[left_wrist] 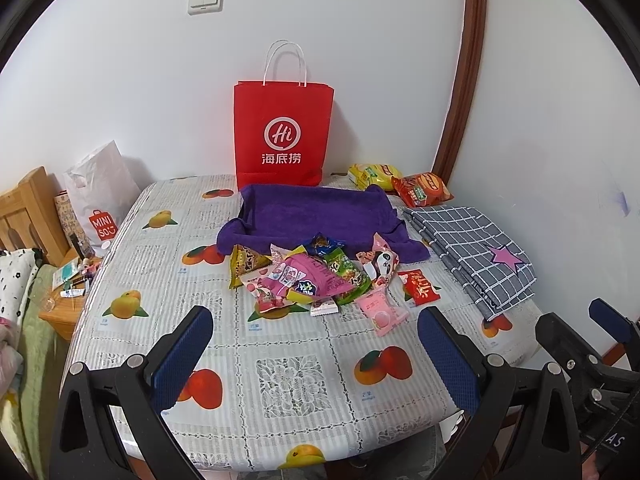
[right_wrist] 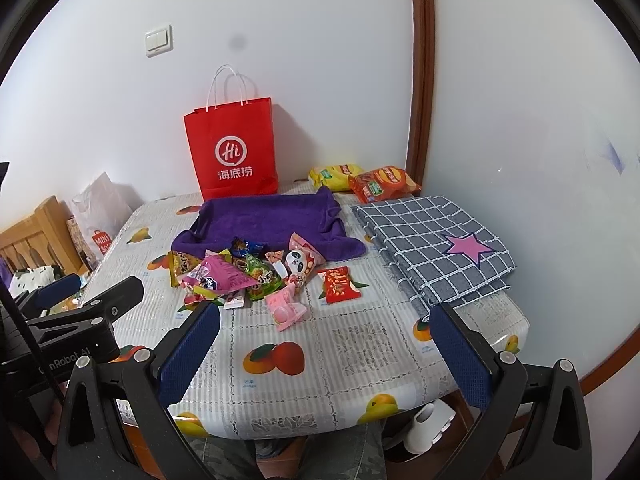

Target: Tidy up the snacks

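Note:
A pile of small snack packets lies mid-table, in front of a box lined with a purple towel. A pink packet and a red packet lie apart at the pile's right. Two chip bags, yellow and orange, lie behind the box. My left gripper is open and empty above the near table edge. My right gripper is open and empty, also short of the pile.
A red paper bag stands against the wall behind the box. A folded grey checked cloth with a pink star lies at the right. The fruit-print tablecloth covers the table. A white Miniso bag and a wooden bedside table stand left.

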### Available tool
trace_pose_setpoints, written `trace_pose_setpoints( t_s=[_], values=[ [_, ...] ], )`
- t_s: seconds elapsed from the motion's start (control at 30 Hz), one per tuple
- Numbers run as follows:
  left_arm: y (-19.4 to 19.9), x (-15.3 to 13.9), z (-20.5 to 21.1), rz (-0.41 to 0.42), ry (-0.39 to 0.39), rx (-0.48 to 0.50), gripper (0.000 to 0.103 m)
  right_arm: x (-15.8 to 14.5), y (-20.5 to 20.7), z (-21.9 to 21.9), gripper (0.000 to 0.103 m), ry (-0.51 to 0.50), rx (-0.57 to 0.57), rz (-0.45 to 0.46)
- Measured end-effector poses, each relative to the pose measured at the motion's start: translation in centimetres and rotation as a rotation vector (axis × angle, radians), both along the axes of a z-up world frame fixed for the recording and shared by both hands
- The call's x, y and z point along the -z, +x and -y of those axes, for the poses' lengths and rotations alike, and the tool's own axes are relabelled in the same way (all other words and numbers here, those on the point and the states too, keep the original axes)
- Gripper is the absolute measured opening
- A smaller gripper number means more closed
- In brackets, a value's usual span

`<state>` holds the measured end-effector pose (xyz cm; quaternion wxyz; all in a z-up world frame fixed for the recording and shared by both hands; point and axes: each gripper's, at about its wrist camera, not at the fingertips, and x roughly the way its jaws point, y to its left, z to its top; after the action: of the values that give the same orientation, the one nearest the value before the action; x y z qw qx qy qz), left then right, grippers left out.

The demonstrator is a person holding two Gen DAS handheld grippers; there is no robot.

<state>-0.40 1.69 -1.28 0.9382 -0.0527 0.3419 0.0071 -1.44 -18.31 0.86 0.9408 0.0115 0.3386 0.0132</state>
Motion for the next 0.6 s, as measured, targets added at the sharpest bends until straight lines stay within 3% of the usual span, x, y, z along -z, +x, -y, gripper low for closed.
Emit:
trace_pose_setpoints(
  t_s=[0.6],
  values=[
    [3.4, 1.5, -0.5, -0.022, 0.032, 0.002, 0.103, 2.0, 4.2, -0.1, 0.103, 0.013, -0.012, -0.021]
  ],
)
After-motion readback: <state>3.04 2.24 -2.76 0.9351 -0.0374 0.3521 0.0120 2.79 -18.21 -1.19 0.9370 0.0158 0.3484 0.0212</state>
